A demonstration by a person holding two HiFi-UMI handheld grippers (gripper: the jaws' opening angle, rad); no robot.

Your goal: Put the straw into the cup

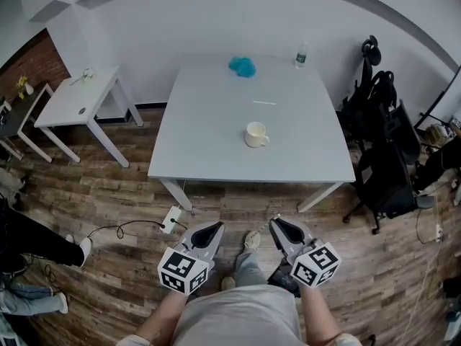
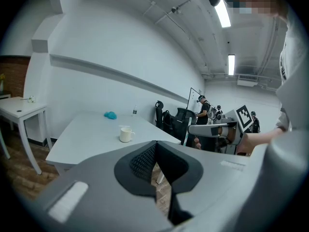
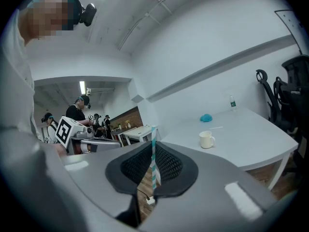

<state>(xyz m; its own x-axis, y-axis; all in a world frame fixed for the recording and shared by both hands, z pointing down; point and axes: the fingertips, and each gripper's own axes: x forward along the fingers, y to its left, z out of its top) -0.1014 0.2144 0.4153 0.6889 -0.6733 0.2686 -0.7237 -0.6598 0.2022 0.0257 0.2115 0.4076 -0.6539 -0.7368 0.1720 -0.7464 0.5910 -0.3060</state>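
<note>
A cream cup [image 1: 256, 134] with a handle stands near the middle of the white table [image 1: 202, 150]; the same cup [image 2: 126, 135] [image 3: 206, 139] shows in both gripper views. A thin white straw [image 1: 264, 103] lies flat on the table beyond the cup. Both grippers hang low over the wooden floor in front of the table, far from the cup. My left gripper [image 1: 214, 227] [image 2: 156, 144] is shut with nothing in it. My right gripper [image 1: 276, 223] [image 3: 153, 146] is shut on a teal-and-white striped straw [image 3: 153, 161], which stands upright between its pads.
A blue cloth [image 1: 243, 66] and a water bottle [image 1: 301, 55] sit at the table's far edge. Black office chairs [image 1: 385, 157] stand to the right, a small white side table [image 1: 75, 103] to the left. A power strip [image 1: 171, 218] with its cable lies on the floor.
</note>
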